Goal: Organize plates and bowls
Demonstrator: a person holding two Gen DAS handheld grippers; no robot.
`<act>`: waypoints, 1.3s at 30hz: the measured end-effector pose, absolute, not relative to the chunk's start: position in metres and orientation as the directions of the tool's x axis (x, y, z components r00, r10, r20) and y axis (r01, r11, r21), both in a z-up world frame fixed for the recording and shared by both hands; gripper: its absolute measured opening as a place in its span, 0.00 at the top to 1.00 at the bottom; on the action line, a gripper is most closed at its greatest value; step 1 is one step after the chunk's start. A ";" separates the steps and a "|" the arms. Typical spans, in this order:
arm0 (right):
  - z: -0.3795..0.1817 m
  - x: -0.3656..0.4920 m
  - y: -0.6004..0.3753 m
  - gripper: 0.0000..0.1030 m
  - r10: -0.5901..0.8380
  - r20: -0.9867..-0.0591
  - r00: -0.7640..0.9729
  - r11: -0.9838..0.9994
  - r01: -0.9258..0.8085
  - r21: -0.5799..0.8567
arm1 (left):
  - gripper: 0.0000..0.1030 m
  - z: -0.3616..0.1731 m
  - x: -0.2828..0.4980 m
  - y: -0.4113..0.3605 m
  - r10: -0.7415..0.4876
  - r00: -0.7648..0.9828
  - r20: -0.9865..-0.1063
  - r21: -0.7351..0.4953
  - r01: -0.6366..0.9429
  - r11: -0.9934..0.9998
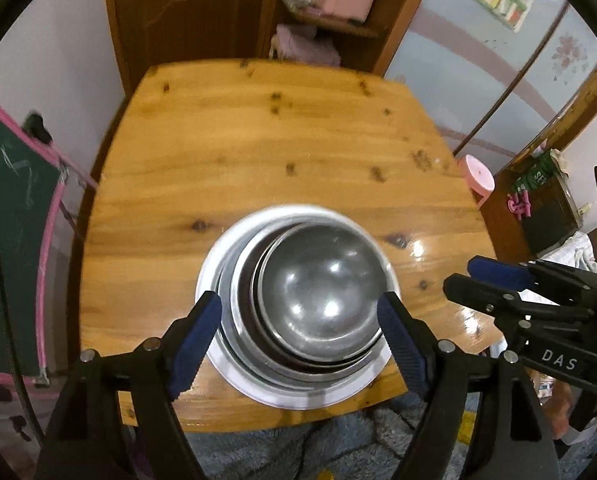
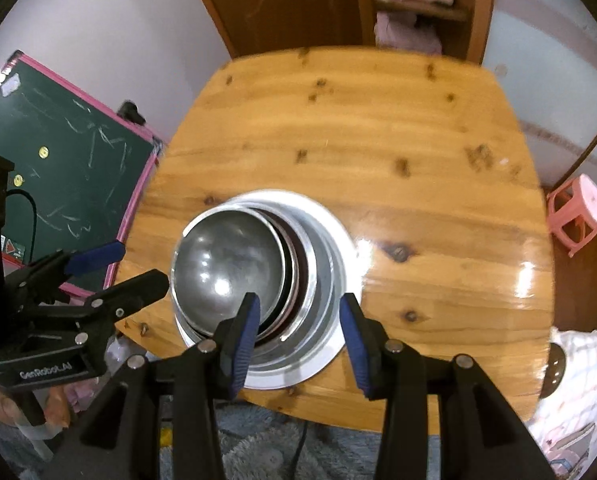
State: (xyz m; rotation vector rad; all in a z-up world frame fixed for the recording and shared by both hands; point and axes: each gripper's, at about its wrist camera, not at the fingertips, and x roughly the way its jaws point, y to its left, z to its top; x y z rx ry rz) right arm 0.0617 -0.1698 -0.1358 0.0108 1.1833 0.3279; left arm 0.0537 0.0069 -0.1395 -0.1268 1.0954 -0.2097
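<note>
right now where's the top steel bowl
The top steel bowl sits nested in the stack on the white plate, near the wooden table's front edge.

Varnished knotty pine table [image 1: 258, 148], bearing near its front edge one wide white-rimmed metal dish [image 1: 298, 390] with darker dishes nested inside and a shiny round steel bowl [image 1: 318, 292] uppermost, set off-centre toward the right. Left gripper [image 1: 298, 316], black with blue ribbed pads, spread wide above the stack, one finger to each side. Right gripper [image 1: 464, 276] at right over the table's corner, fingers slightly parted, holding nothing.
</note>
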 end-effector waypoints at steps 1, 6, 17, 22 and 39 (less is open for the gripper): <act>-0.128 0.058 -0.173 0.60 0.257 -0.899 0.355 0.953 -0.245 0.176 | 0.21 -0.133 0.051 0.005 -0.227 0.458 -0.859 -0.198 0.112 0.974; -0.093 0.042 -0.185 0.60 0.248 -0.857 0.453 0.960 -0.232 0.155 | 0.16 -0.094 0.037 -0.009 -0.197 0.562 -0.804 -0.149 0.130 0.980; -0.046 0.006 -0.198 0.55 0.216 -0.731 0.648 0.976 -0.159 0.148 | 0.01 -0.030 0.000 -0.033 -0.064 0.755 -0.653 -0.021 0.067 0.998; -0.036 -0.011 -0.206 0.44 0.169 -0.664 0.728 0.985 -0.101 0.141 | 0.01 -0.025 -0.010 -0.031 -0.062 0.768 -0.637 -0.076 0.017 0.997; -0.033 -0.035 -0.201 0.36 0.103 -0.614 0.782 0.995 -0.080 0.065 | 0.01 -0.037 -0.017 -0.035 0.041 0.756 -0.653 -0.033 -0.082 0.996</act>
